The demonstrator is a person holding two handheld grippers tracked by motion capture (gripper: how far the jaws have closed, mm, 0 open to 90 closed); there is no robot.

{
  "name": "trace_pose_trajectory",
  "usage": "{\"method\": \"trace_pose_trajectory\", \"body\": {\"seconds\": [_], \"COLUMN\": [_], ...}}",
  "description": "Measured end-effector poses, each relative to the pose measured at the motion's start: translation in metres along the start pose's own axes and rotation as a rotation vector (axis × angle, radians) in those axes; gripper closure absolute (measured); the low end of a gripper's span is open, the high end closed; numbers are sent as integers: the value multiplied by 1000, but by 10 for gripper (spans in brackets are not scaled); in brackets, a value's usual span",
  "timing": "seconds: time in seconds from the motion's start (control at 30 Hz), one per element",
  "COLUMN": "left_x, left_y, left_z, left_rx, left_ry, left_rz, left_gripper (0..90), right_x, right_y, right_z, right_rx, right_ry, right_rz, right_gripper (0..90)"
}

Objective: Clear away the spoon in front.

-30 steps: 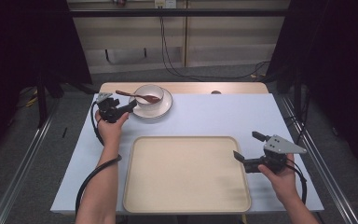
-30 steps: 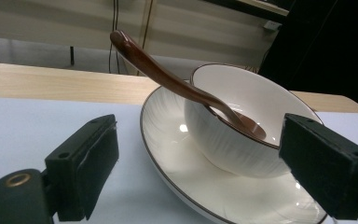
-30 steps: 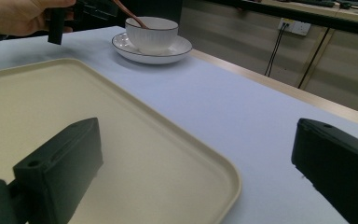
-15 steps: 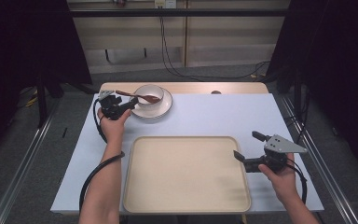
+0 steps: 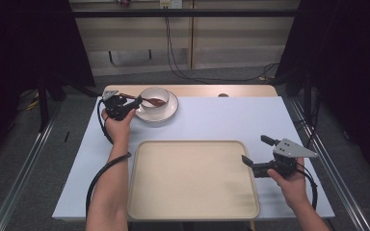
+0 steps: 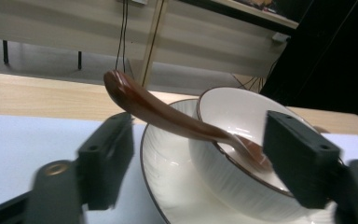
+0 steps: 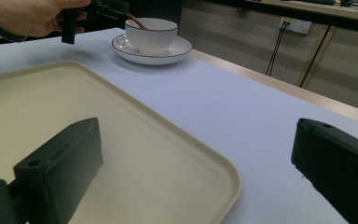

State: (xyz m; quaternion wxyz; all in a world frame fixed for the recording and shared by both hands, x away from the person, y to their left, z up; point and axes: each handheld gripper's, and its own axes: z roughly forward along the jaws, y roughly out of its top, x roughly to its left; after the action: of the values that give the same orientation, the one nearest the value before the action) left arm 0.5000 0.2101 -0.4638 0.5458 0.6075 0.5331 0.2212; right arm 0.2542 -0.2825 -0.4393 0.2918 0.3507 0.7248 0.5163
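We are at the grasp step: the left tool (image 5: 125, 104) is at the brown spoon (image 5: 147, 99), which lies with its scoop in the white bowl (image 5: 155, 97) and its handle sticking out over the rim toward us. The bowl stands on a white saucer (image 5: 169, 112) at the far left of the worktop (image 5: 221, 120). In the left gripper view the spoon's handle (image 6: 144, 105) passes between the 2 black jaws, and these have just been closing in on it; a clear gap remains on each side, so the pads do not yet touch the handle and nothing is held.

Next, we judge, the jaws need to finish closing on the handle squarely (it is thin and glossy, so it may slip or tip the bowl), then lift it free of the rim.

The right tool (image 5: 251, 163) waits at the right edge of the cream tray (image 5: 192, 211) in front of us, its jaws wide apart and empty above the tray's corner (image 7: 223, 182), touching nothing.
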Motion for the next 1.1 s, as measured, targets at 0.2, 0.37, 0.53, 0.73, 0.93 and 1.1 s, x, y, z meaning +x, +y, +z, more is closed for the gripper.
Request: {"method": "trace_pose_trajectory", "body": {"seconds": [0.2,0.37,0.53,0.73,0.93,1.1], "left_x": [-2,-4,-6,-10,-16,-24], "left_y": [-1,-1,1,4,11,20], "left_z": [0,1,-1,-2,-2,-1], "left_rx": [-14,-36,-47,-56,-83,-82], "left_ry": [35,22,19,-5,-45,-74], "left_rz": [-2,-35,-19,-35,-32,-6], "left_gripper": [435,537,620,677,758,792], "right_x": [0,-1,-2,-2,-2,-1], "right_y": [0,0,0,1,1,1], "right_z": [0,-1,-1,-2,-2,-2], "right_rx": [0,2,0,-1,-2,-2], "right_ry": [-2,3,3,-4,-4,-3], "right_rz": [-1,-5,-5,-6,-4,-2], "right_gripper": [16,16,16,16,17,17]}}
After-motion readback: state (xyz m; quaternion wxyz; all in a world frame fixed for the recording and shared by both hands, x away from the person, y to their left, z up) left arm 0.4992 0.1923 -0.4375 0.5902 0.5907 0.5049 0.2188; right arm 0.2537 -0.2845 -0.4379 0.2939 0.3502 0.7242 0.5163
